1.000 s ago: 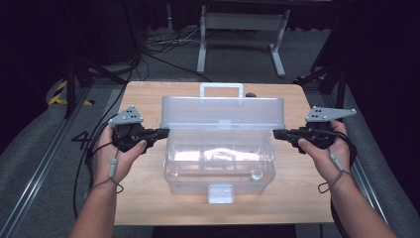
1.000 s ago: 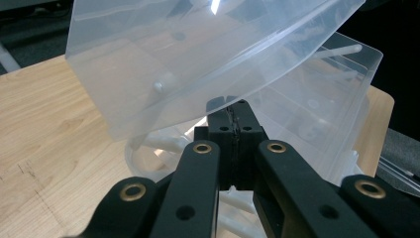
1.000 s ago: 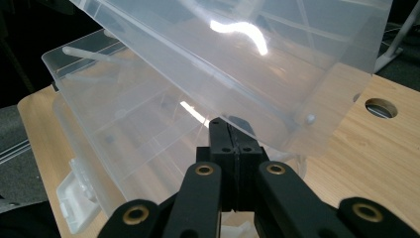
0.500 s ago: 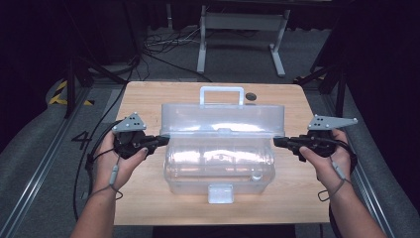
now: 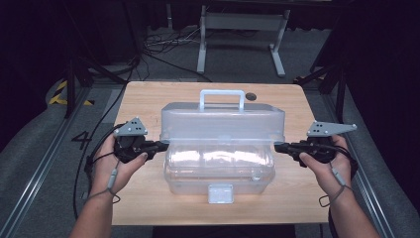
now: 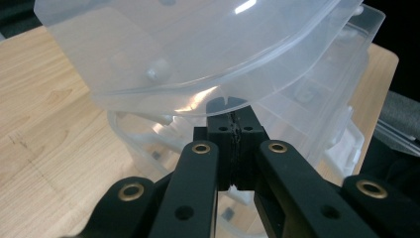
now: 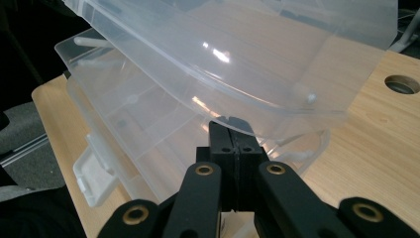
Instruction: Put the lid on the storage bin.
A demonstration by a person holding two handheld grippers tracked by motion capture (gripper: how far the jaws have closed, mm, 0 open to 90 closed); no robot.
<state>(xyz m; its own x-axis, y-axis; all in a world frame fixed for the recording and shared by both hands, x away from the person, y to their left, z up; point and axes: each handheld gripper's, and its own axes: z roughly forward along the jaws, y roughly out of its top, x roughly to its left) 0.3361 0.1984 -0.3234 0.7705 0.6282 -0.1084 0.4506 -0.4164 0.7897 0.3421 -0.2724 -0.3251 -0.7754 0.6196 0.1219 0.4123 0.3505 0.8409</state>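
Lid (image 5: 223, 120) of the clear plastic box (image 5: 219, 171) is standing half raised, tilting back toward 12 o'clock, with its handle (image 5: 221, 98) pointing at 12. The box is sitting in the middle of the wooden table (image 5: 148, 99), with its latch (image 5: 220, 192) facing 6 o'clock.

The left gripper (image 5: 159, 145) is touching the lid's edge at 9 o'clock, and the right gripper (image 5: 278, 147) is doing the same at 3 o'clock. In the left gripper view the jaws of the left gripper (image 6: 232, 111) are pressing together, with the tips sitting just under the lid (image 6: 198, 54) rim, so they are lifting it from below and not pinching it. In the right gripper view the right gripper (image 7: 232, 130) is also closed, tips under the lid (image 7: 257, 59).

I judge that the opening is about half done: the latch is already free and the front edge is well above the box body. What is remaining is swinging the lid fully back and then letting it rest. Inside, a tray is showing, but its contents are too unclear to tell.
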